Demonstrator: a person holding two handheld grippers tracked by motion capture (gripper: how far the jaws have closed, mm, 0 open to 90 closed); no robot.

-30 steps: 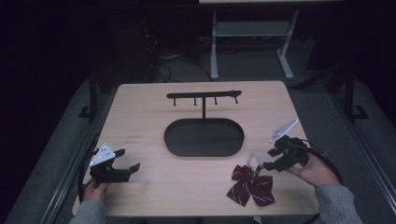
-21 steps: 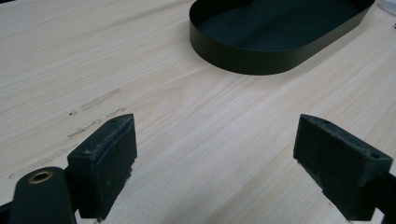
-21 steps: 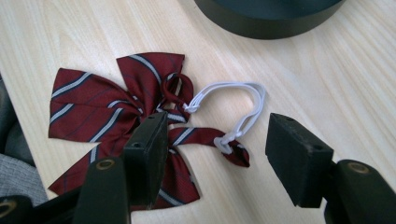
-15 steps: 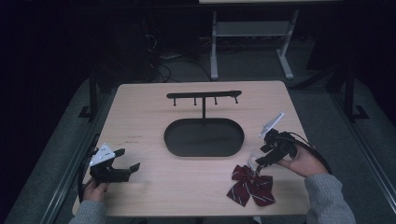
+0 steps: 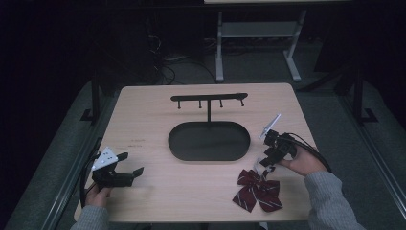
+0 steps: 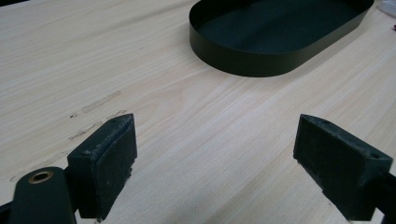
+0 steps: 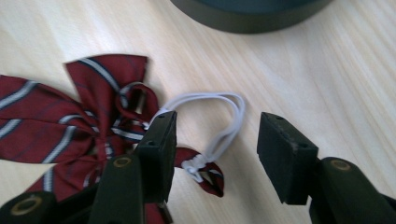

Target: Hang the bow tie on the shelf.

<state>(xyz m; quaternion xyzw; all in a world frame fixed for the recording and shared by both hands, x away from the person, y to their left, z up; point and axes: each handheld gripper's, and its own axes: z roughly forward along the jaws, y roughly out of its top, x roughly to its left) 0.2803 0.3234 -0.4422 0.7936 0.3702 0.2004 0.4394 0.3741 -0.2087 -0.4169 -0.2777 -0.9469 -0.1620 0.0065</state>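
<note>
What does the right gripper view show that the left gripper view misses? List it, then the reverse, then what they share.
Right gripper view: a dark red striped fabric bow tie with a white elastic loop lying on the table between the open right gripper fingers, apart from both.

Left gripper view: the open left gripper over bare wood, faint scuff marks on the surface, and the inside floor of the tray.

Both: the light wooden table and the black oval metal tray, of which the right gripper view catches a stretch of wall.
</note>
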